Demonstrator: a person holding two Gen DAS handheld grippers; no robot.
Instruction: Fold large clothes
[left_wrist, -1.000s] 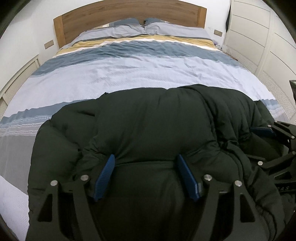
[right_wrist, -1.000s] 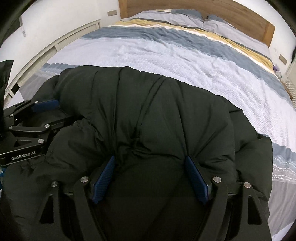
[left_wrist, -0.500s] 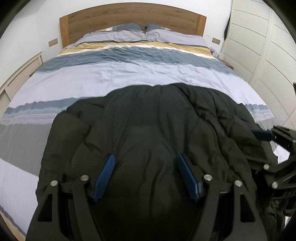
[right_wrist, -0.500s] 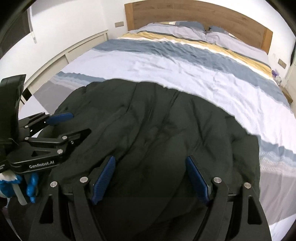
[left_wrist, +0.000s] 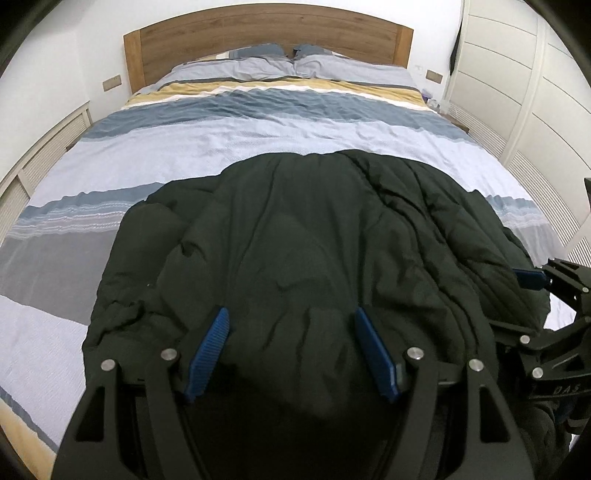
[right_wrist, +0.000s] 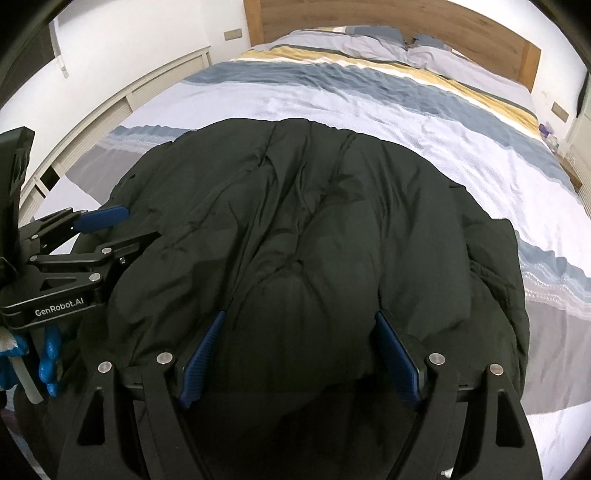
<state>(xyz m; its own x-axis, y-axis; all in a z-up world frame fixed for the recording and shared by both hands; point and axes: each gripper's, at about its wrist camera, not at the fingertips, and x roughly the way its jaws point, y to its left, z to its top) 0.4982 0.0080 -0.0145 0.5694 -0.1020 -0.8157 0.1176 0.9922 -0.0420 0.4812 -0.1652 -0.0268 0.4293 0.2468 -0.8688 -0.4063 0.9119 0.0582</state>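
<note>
A large dark green puffer jacket (left_wrist: 306, 236) lies spread on the striped bed (left_wrist: 258, 125); it also fills the right wrist view (right_wrist: 314, 221). My left gripper (left_wrist: 291, 325) has its blue pads wide apart with a thick bunch of the jacket's near edge between them. My right gripper (right_wrist: 299, 328) stands the same way on the jacket's near edge further right. Each gripper shows in the other's view: the right one at the side (left_wrist: 543, 295), the left one at the side (right_wrist: 92, 236). Whether the pads pinch the padding is unclear.
A wooden headboard (left_wrist: 266, 37) and pillows (left_wrist: 295, 62) are at the far end. White wardrobe doors (left_wrist: 535, 92) line the right side, a white louvred cabinet (left_wrist: 40, 155) the left. A blue-gloved hand (right_wrist: 48, 354) holds the left gripper.
Both grippers have risen and drawn back toward the foot of the bed. The jacket, bunched up high a second ago, now lies lower and flatter on the duvet.
</note>
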